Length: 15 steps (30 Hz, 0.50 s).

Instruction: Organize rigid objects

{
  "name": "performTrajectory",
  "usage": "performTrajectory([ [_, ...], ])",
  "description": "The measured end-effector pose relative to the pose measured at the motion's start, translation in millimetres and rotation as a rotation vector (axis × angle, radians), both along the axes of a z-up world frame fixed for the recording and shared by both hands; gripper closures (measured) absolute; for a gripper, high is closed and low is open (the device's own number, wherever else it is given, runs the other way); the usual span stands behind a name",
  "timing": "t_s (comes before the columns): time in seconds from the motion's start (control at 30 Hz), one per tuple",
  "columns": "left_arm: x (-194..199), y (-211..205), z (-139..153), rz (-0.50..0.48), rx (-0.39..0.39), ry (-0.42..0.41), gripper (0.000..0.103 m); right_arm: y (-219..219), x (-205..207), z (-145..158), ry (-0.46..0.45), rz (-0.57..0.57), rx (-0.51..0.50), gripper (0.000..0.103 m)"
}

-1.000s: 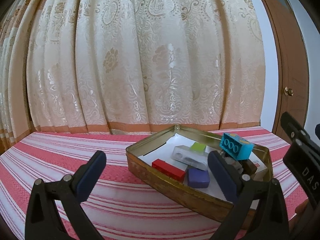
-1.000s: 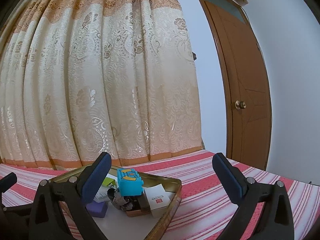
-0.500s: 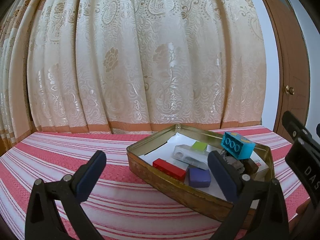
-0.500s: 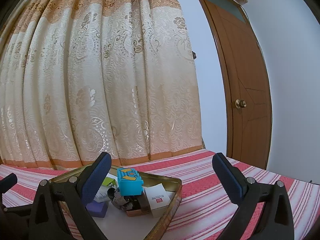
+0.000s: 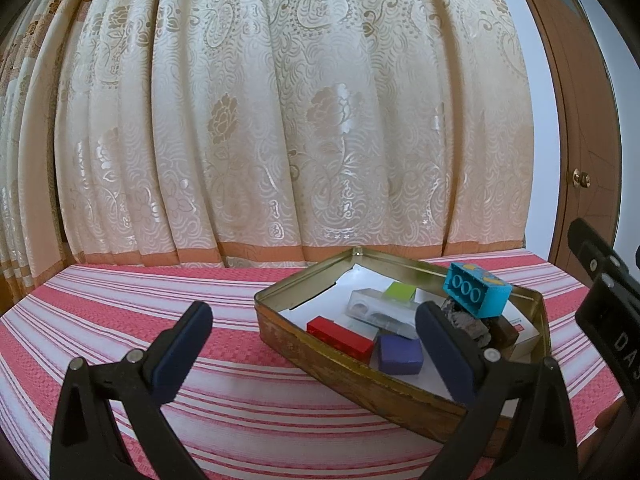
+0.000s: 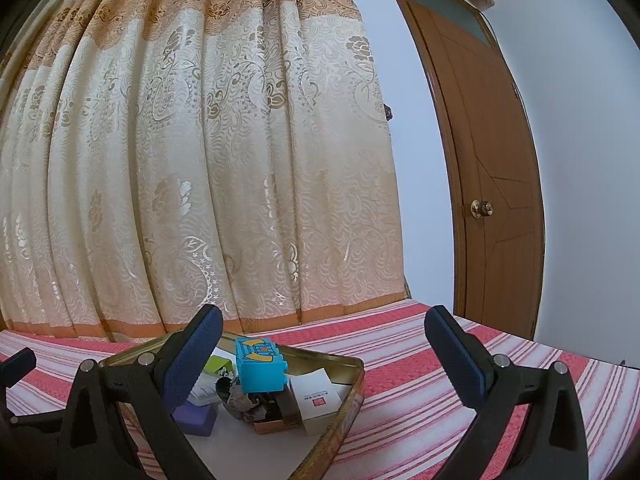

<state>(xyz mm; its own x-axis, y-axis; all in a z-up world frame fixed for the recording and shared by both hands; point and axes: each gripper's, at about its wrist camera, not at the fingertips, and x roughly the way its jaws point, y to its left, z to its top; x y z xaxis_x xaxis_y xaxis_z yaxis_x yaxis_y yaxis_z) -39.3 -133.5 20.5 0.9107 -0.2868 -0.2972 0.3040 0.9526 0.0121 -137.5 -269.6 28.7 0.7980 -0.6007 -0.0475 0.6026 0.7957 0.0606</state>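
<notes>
A shallow gold metal tin (image 5: 320,354) is sitting on the striped woven cloth (image 5: 120,312), holding one red (image 5: 340,338), one purple (image 5: 400,354), one studded blue block (image 5: 476,294) and perhaps a rough stone (image 5: 472,326). Both the left gripper (image 5: 316,350) and right gripper (image 6: 324,354) are gaping wide, empty.

You get bright, even daylight in both views, glowing through the curtain (image 5: 288,120) behind the tabletop (image 5: 120,300), so shadows stay soft and faint. Shiny flower patterns on the curtain catch small glints, and the gold tin (image 5: 352,380) shows a mild sheen along its rim. Fisheye bending curves the curtain folds and the door (image 6: 488,160), and black corners frame each picture. Both views stay sharp, with no motion blur.
</notes>
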Motion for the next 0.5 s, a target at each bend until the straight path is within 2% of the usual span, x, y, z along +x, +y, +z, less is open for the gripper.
performTrajectory([
  [0.5, -2.1, 0.2, 0.6, -0.039, 0.004, 0.006, 0.000, -0.8, 1.3, -0.2, 0.012, -0.003, 0.009, 0.001],
])
